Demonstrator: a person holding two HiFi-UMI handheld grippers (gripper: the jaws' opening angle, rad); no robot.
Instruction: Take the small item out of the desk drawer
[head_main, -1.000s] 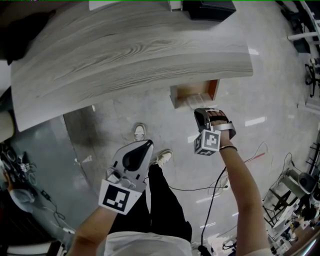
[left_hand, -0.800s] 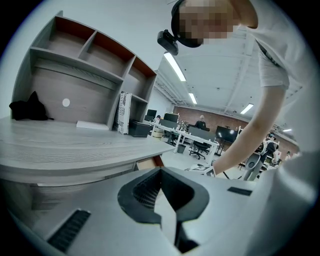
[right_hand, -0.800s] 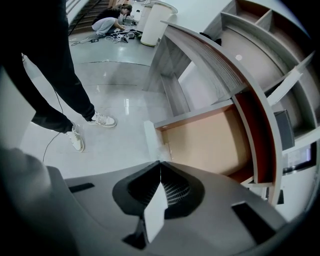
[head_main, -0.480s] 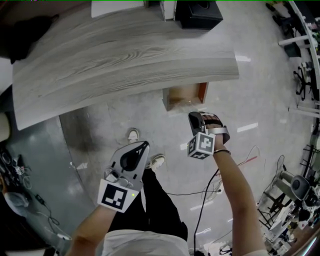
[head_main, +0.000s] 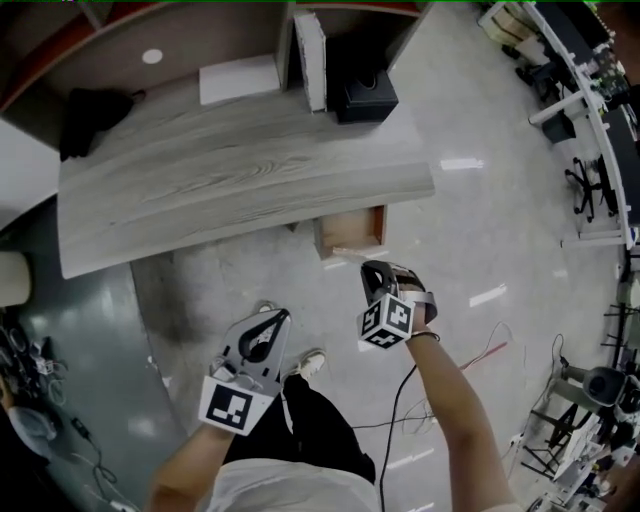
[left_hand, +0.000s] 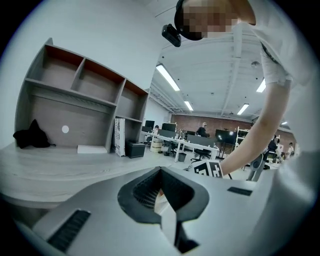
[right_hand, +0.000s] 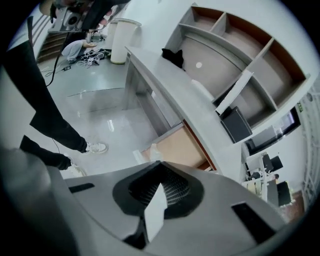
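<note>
The grey wood desk (head_main: 230, 180) has its drawer (head_main: 350, 232) pulled open below the right end; in the right gripper view the drawer (right_hand: 177, 147) shows a bare wooden floor. My right gripper (head_main: 371, 268) hangs just in front of the drawer, apart from it. Seen from its own camera, the right gripper (right_hand: 159, 170) is shut on a small flat white item (right_hand: 155, 210) that stands edge-up between the jaws. My left gripper (head_main: 277, 316) is lower left, over the floor, with its jaws together and nothing held; its own view shows the left gripper (left_hand: 161, 172) shut the same way.
On the desk's far side stand a black box (head_main: 360, 85), an upright white binder (head_main: 310, 45), a white sheet (head_main: 238, 78) and a black cloth (head_main: 95, 105). Cables (head_main: 440, 370) trail over the glossy floor. A white bin (right_hand: 120, 40) stands beyond the desk's far end.
My right gripper has drawn back from the drawer's front toward the person, and a gap shows between them. The left gripper has kept its place and stays shut.
</note>
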